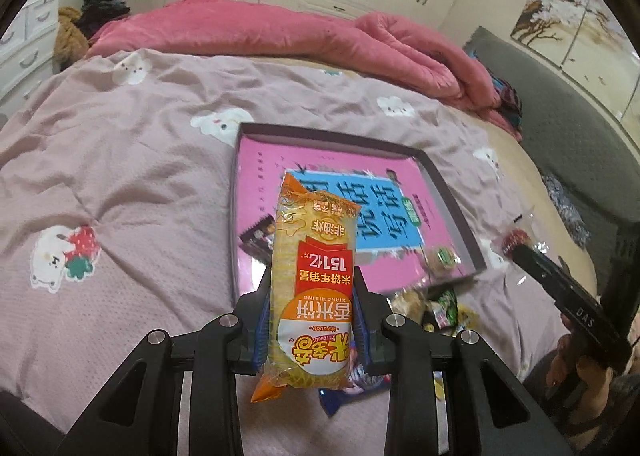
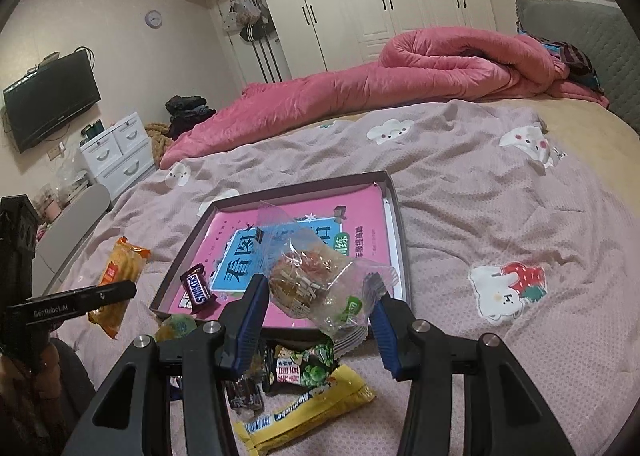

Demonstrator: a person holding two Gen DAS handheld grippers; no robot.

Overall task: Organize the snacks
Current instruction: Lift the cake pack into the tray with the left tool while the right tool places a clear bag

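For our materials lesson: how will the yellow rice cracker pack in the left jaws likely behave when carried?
The rice cracker pack probably stays fairly stiff: it juts beyond the jaws unsagging. Likely light. Its glossy wrapper may slip, and the crackers could break if squeezed.

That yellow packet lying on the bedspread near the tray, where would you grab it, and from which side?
Grab the yellow packet across its narrow width near the middle, coming down from above. It lies flat and long on the bedspread, so its two long edges are exposed for fingers to close on. The green snack overlaps its far end, so I would stay clear of that end.
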